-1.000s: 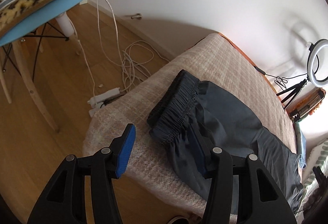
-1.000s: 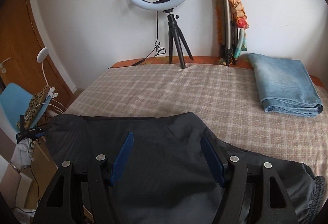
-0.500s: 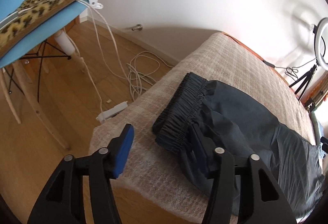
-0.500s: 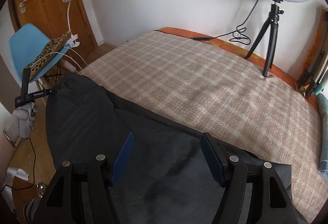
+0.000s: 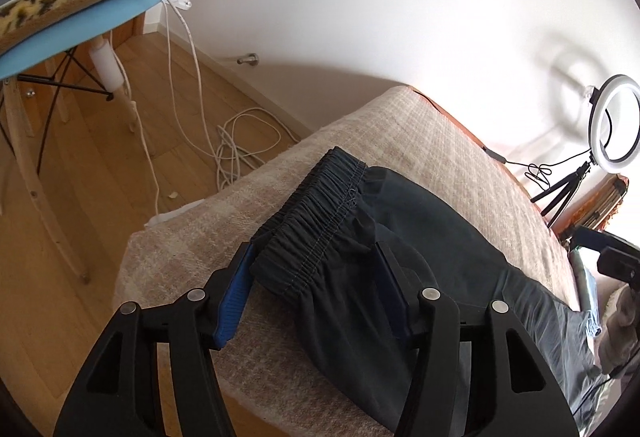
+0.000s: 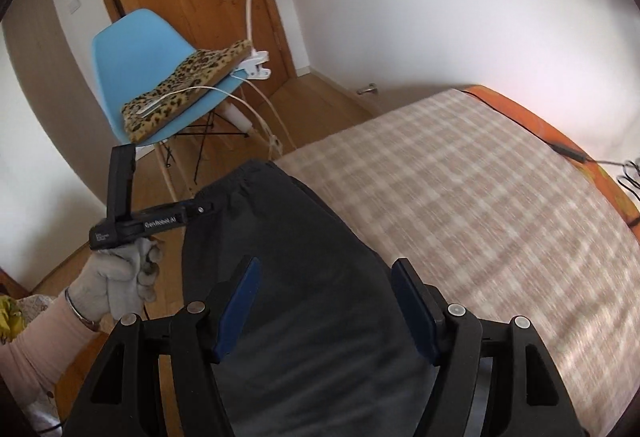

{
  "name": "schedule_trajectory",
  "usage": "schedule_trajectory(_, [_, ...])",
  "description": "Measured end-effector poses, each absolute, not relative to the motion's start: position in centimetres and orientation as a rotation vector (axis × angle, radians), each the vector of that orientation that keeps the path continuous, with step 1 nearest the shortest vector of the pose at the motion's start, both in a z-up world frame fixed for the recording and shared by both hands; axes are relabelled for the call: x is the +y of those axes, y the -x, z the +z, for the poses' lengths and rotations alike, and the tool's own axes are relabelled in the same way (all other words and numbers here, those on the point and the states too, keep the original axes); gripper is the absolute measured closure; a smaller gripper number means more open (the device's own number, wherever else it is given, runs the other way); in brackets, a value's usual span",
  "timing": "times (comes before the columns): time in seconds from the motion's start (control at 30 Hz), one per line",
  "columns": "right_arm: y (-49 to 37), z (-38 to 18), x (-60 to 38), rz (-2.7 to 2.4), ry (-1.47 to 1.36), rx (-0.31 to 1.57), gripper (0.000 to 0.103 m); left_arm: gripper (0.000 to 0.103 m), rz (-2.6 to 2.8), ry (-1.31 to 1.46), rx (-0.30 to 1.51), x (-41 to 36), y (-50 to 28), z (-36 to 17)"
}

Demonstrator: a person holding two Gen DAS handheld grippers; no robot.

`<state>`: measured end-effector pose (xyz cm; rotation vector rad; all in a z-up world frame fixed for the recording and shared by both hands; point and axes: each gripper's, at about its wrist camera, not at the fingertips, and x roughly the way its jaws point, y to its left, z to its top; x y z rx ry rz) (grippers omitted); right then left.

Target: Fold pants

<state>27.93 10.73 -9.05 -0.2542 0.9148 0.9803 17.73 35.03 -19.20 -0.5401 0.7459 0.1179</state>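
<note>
Straddling the pants' [image 5: 400, 257] waistband [image 5: 312, 221] with spread left tongs [image 5: 316, 297], legs trailing toward 4 o'clock, right tongs [image 6: 326, 301] gaping above.

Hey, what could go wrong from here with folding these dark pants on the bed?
1. The waistband lies close to the bed's corner, and the pants already hang over the near edge, so a pull toward the floor may drag them off.
2. The left tool stands open around the bunched waistband; closing there may catch only some layers, giving a crooked fold.
3. The right tool, also open, hovers over blurred cloth, so its grasp may miss.
</note>
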Motion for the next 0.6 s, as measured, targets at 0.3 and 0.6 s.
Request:
schedule_trajectory(0.3, [-30.8,-14.4,25.0,1.129,0.416,0.972,0.034,0.047,0.106,0.61,0.704,36.3,-16.4,-19.9])
schedule_trajectory(0.6, [-31.6,-17.5,27.8,1.182,0.453,1.03,0.103,0.045,0.083,0.597,0.699,36.5,-16.5,-20.2])
